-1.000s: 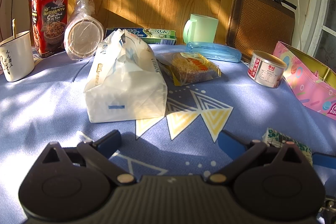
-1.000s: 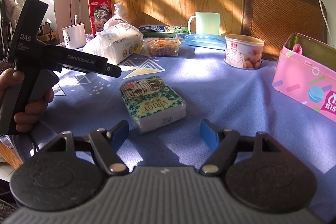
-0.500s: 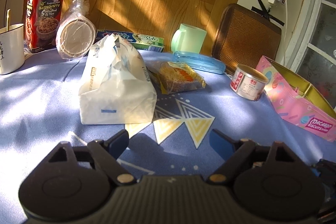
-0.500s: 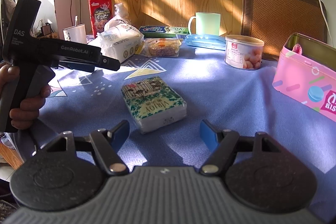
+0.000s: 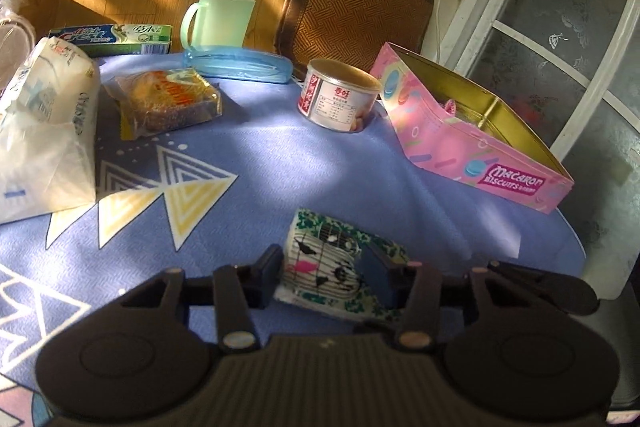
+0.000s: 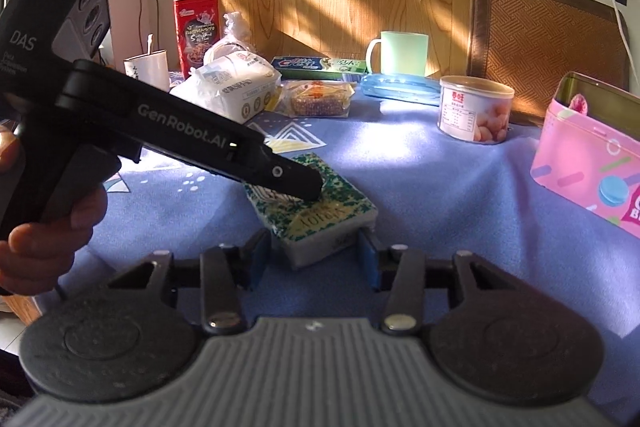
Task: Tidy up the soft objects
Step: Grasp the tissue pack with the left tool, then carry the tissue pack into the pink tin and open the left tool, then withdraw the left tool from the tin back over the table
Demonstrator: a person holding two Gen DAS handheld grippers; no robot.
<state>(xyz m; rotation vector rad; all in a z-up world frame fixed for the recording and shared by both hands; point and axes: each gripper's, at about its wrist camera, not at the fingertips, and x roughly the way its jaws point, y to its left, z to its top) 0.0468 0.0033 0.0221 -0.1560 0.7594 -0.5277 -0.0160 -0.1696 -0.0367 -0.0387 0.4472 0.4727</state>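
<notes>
A small green-and-white patterned tissue pack (image 5: 326,263) lies on the blue tablecloth (image 5: 280,163). My left gripper (image 5: 324,273) is open, its fingers on either side of the pack's near end. In the right wrist view the same pack (image 6: 316,211) sits just beyond my right gripper (image 6: 312,259), which is open with its pads beside the pack's near corner. The left gripper's finger (image 6: 280,175) reaches over the pack from the left. A big white tissue bag (image 5: 44,131) lies at the left.
An open pink macaron tin (image 5: 472,135) stands at the right. A food can (image 5: 338,95), a wrapped cake (image 5: 168,99), a blue case (image 5: 236,65), a green mug (image 5: 218,19) and a toothpaste box (image 5: 112,37) stand behind. The table edge is close on the right.
My left gripper swung right and down from the white tissue bag to the small pack, which now sits between its fingers. My right gripper moved forward up to the pack.
</notes>
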